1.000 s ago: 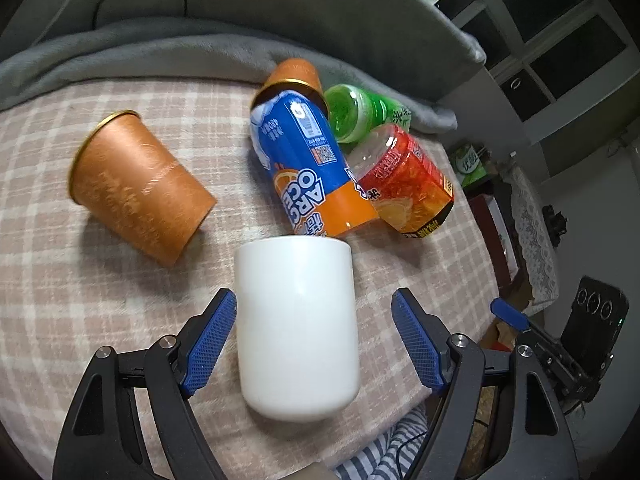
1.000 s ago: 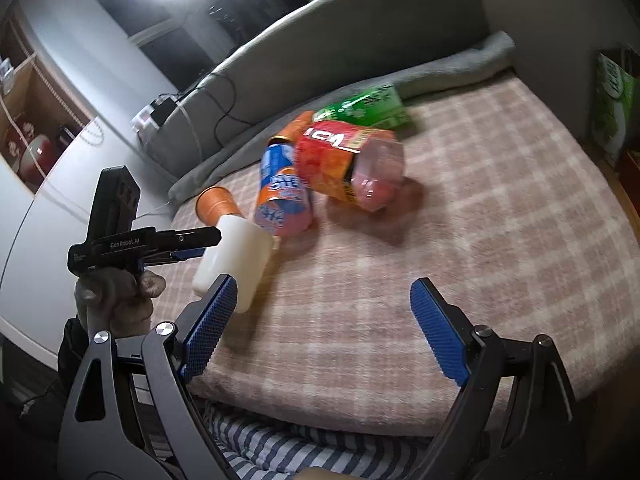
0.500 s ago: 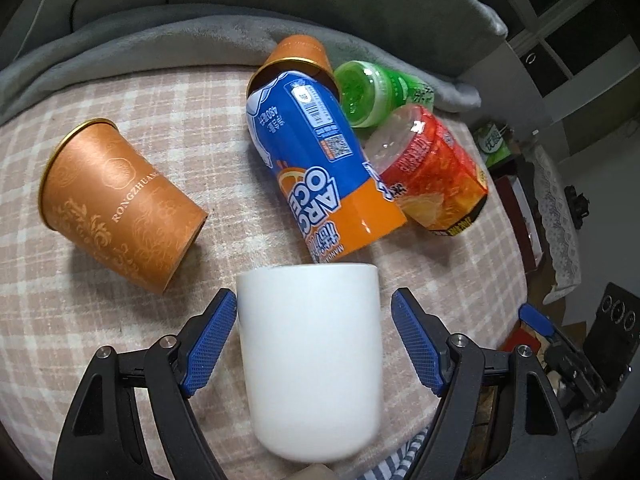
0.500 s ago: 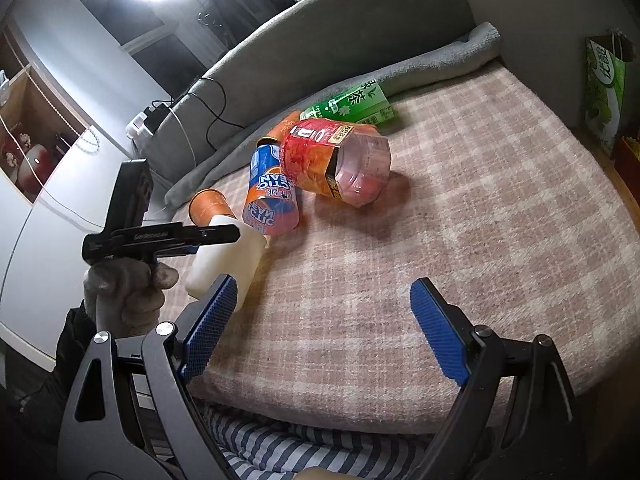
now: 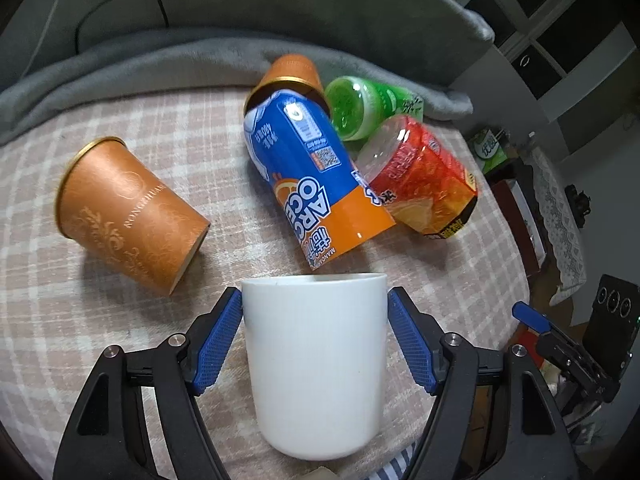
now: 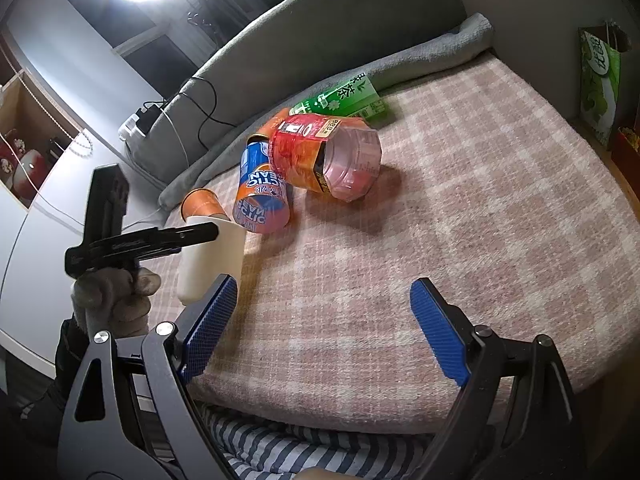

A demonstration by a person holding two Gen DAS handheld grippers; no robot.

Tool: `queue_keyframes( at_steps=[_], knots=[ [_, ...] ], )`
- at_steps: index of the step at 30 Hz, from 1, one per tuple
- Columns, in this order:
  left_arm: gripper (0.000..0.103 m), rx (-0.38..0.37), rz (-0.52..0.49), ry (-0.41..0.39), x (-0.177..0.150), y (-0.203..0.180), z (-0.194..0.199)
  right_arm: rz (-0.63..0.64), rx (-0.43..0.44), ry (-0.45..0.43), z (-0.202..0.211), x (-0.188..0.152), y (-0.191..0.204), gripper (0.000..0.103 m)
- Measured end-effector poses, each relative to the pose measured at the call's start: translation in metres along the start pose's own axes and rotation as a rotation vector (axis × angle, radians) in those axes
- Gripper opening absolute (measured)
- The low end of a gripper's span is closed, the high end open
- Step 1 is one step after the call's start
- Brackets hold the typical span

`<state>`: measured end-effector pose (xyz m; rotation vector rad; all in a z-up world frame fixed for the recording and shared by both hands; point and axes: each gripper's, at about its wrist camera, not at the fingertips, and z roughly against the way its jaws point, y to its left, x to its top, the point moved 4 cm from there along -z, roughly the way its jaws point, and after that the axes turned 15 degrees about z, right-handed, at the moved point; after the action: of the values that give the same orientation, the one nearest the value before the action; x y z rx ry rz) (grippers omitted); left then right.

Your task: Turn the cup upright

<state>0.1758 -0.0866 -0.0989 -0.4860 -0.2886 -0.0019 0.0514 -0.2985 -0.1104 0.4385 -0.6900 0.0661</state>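
A white cup [image 5: 316, 364] lies on its side on the checked blanket, rim pointing away from me. My left gripper [image 5: 314, 340] has its blue pads [image 5: 218, 344] against both sides of the cup, shut on it. In the right wrist view the white cup [image 6: 212, 256] shows at the left with the left gripper's black body over it. My right gripper [image 6: 324, 332] is open and empty, near the front edge of the checked blanket [image 6: 460, 220].
An orange paper cup [image 5: 128, 212] lies on its side to the left. A blue and orange bottle [image 5: 312, 184], a red bottle [image 5: 420, 176], a green bottle [image 5: 368, 108] and a second orange cup [image 5: 290, 78] lie beyond. A grey blanket [image 5: 160, 60] rims the back.
My left gripper has moved forward around the white cup and its fingers have closed from wide open onto the cup's sides. The right gripper has stayed open.
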Motion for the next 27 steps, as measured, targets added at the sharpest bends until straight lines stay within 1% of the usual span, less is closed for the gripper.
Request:
queue_keyframes(
  at_steps=[6,13,20,27],
  knots=[
    [0.074,0.031,-0.075,-0.148,-0.011,-0.011,0.02,0.004,0.0,-0.001,0.0,0.0,0.003,0.091],
    [0.074,0.055,-0.14,-0.283,-0.028,-0.023,0.026,0.005,-0.002,-0.001,0.001,0.0,0.003,0.091],
    [0.074,0.076,-0.179,-0.387,-0.051,-0.028,0.034,0.001,-0.005,-0.008,0.001,0.001,0.003,0.091],
    [0.074,0.092,-0.216,-0.455,-0.078,-0.028,0.042,0.036,-0.02,-0.021,0.003,0.003,0.009,0.091]
  ],
)
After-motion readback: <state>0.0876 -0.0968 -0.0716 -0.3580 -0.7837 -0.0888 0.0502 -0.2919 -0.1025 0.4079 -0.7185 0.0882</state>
